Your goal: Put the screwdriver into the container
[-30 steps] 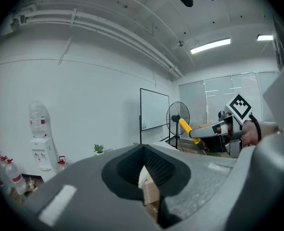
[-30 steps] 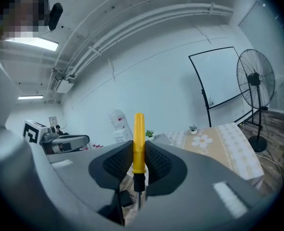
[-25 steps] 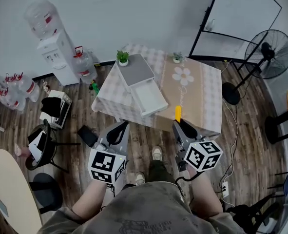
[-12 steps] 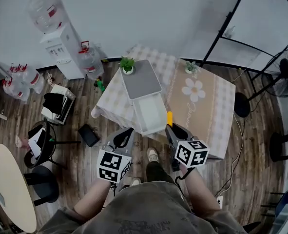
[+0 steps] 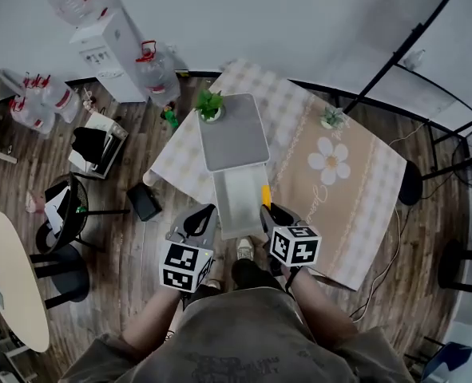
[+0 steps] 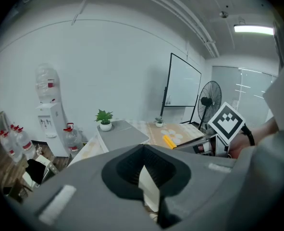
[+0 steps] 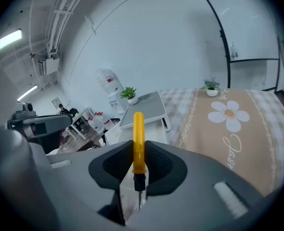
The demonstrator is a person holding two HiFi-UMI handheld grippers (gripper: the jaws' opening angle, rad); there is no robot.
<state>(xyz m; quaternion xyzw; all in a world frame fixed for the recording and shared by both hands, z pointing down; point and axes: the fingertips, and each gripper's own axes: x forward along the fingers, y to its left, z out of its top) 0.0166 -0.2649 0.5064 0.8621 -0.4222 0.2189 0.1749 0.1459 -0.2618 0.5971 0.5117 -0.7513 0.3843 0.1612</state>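
Observation:
The container is a white box with a grey lid (image 5: 232,140) and an open white drawer (image 5: 236,204), standing on a checked-cloth table (image 5: 299,110). My right gripper (image 5: 269,211) is shut on the screwdriver (image 5: 265,194), whose yellow handle (image 7: 138,143) points forward past the jaws and whose metal shaft points back. The handle lies at the drawer's right edge. My left gripper (image 5: 200,216) hovers just left of the drawer's near end, shut with nothing in it. The container (image 7: 144,107) lies ahead in the right gripper view.
Two small potted plants (image 5: 210,104) (image 5: 331,118) stand on the table. A water dispenser (image 5: 114,32) and spare water bottles (image 5: 157,69) are at the back left. Chairs (image 5: 60,222) and a round table (image 5: 4,282) stand left. A fan (image 6: 210,102) and a whiteboard (image 6: 182,85) are beyond the table.
Both grippers have come nearer to the table. The screwdriver has gone from right of the drawer to its right edge. The left gripper now sits beside the drawer's near end.

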